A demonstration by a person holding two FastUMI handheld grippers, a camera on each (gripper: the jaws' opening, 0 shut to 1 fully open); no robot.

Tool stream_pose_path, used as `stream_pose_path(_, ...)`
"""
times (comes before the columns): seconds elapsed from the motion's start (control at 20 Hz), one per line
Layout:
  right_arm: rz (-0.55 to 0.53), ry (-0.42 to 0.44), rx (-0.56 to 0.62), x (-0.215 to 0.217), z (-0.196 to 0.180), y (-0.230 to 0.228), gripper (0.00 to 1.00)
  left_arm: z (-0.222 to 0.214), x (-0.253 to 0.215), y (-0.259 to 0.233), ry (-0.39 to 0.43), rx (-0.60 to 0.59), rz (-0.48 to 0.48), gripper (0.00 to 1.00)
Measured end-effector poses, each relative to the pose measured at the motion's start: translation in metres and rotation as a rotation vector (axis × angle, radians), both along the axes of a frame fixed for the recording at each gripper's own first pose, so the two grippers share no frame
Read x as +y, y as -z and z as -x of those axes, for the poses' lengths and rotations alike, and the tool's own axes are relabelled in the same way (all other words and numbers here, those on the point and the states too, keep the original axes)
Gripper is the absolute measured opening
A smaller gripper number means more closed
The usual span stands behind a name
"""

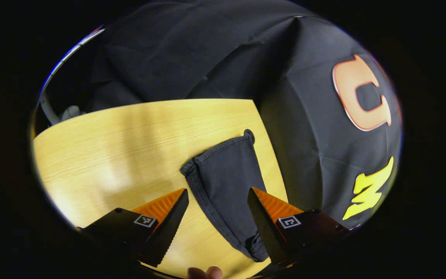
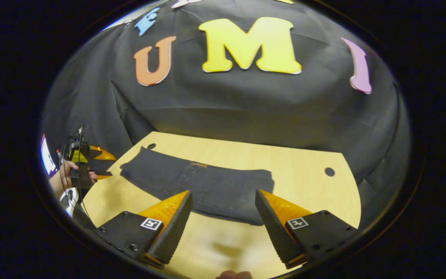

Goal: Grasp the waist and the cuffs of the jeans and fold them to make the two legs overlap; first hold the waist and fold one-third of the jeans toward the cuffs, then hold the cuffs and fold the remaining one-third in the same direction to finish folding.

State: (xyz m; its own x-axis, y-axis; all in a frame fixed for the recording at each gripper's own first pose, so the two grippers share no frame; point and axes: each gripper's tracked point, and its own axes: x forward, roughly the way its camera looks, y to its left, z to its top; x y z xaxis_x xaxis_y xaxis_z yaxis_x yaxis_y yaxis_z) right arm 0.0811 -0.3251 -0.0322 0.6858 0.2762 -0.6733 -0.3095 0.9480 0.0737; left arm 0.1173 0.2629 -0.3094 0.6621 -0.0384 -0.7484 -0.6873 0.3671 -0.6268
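Dark jeans [image 2: 207, 186] lie flat across the wooden table [image 2: 304, 186], folded lengthwise with one leg on the other. In the right gripper view the waist end points right and the legs run left. My right gripper [image 2: 223, 192] hovers open just in front of the waist part, with nothing between its fingers. In the left gripper view the leg of the jeans [image 1: 227, 174] stretches away, its two stacked cuffs [image 1: 219, 152] at the far end. Above that leg my left gripper [image 1: 218, 190] hangs open, a finger on each side. The left gripper [image 2: 91, 164] also appears far left, held by a hand.
A round cable hole [image 1: 248, 135] sits by the cuffs at the table's edge, and another hole [image 2: 329, 171] is near the right end. The black cloth wall [image 2: 246, 108] closes the booth behind the table. Bare tabletop [image 1: 110, 155] spreads left of the leg.
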Motion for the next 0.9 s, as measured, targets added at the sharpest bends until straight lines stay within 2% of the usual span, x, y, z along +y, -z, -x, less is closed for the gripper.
stream_pose_path(0.25,-0.005,0.111,0.039,-0.047,0.010,0.001,0.99,-0.021,0.011,0.045,-0.075,0.092,0.171,0.98)
stream_pose_path(0.35,-0.020,0.173,0.063,-0.067,0.015,0.003,0.98,-0.019,0.027,0.054,-0.095,0.113,0.165,0.99)
stream_pose_path(0.5,-0.012,0.260,0.083,-0.098,0.018,0.010,1.00,-0.023,0.031,0.057,-0.080,0.133,0.158,1.00)
stream_pose_path(0.65,-0.034,0.354,0.103,-0.119,0.021,0.010,0.98,-0.023,0.030,0.063,-0.035,0.157,0.120,0.98)
stream_pose_path(0.75,-0.029,0.378,0.125,-0.127,0.024,0.018,0.98,-0.027,0.025,0.067,-0.039,0.215,0.141,0.98)
stream_pose_path(0.9,-0.024,0.376,0.141,-0.117,0.022,0.028,1.00,-0.029,0.025,0.070,-0.012,0.324,0.132,0.98)
